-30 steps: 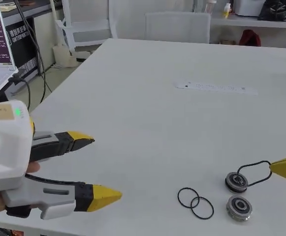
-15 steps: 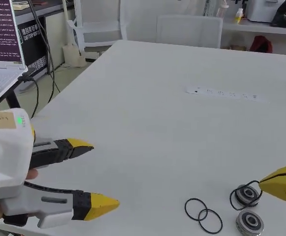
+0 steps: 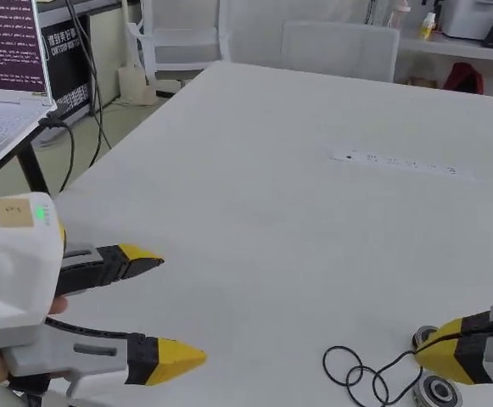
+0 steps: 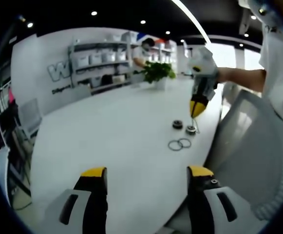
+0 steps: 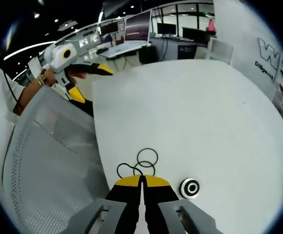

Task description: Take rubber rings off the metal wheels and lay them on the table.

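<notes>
Pinching a thin black ring [image 5: 123, 166] between the right gripper's [image 5: 142, 178] closed jaws beside round metal wheels [image 5: 190, 187], near right, with the left gripper's [image 3: 178, 309] spread wide.

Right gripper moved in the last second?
Yes. The right gripper, shut on a black rubber ring, has moved left from beyond the metal wheels toward the two black rings lying on the white table.

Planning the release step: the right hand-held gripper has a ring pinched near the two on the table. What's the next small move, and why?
Probably open the right hand-held gripper to drop its load. The jaws are shut on a rubber ring that is clear of the metal wheel and appears to trail onto the table beside the two laid rings.
</notes>
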The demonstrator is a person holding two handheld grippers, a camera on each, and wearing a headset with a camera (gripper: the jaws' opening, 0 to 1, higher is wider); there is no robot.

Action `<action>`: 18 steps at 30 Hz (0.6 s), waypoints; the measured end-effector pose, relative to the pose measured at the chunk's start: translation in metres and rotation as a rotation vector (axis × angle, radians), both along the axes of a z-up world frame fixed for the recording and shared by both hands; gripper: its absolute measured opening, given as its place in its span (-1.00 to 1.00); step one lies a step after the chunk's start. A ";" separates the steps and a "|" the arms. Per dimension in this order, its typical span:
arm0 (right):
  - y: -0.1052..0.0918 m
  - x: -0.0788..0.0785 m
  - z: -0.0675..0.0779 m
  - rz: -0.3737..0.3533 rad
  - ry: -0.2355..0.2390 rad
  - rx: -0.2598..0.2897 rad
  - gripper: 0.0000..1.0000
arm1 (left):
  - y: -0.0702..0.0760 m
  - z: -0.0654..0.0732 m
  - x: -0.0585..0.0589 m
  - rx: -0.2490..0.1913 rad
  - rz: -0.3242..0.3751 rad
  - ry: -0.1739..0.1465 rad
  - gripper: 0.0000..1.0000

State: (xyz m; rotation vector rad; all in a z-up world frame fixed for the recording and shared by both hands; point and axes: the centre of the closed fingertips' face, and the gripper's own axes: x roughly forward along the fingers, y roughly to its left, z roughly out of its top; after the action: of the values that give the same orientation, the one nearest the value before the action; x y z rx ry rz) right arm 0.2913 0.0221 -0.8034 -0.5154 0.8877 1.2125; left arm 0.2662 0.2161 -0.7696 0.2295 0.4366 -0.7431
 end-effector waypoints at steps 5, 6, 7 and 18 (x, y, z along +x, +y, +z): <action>0.001 0.003 -0.011 0.012 0.009 -0.028 -1.00 | 0.004 -0.004 -0.004 -0.002 0.011 0.009 0.34; 0.002 0.004 -0.014 0.012 0.014 -0.030 -1.00 | 0.005 -0.004 -0.004 -0.003 0.014 0.011 0.34; 0.002 0.004 -0.015 0.012 0.018 -0.030 -1.00 | 0.006 -0.005 -0.004 -0.004 0.018 0.013 0.34; 0.005 0.007 -0.034 0.032 0.053 -0.073 -1.00 | 0.005 -0.012 -0.005 -0.005 0.020 0.032 0.32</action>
State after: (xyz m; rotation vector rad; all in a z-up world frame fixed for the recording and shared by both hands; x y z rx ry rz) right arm 0.2978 0.0271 -0.8376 -0.5601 0.9747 1.2306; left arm 0.2608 0.2207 -0.7816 0.2081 0.4668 -0.7295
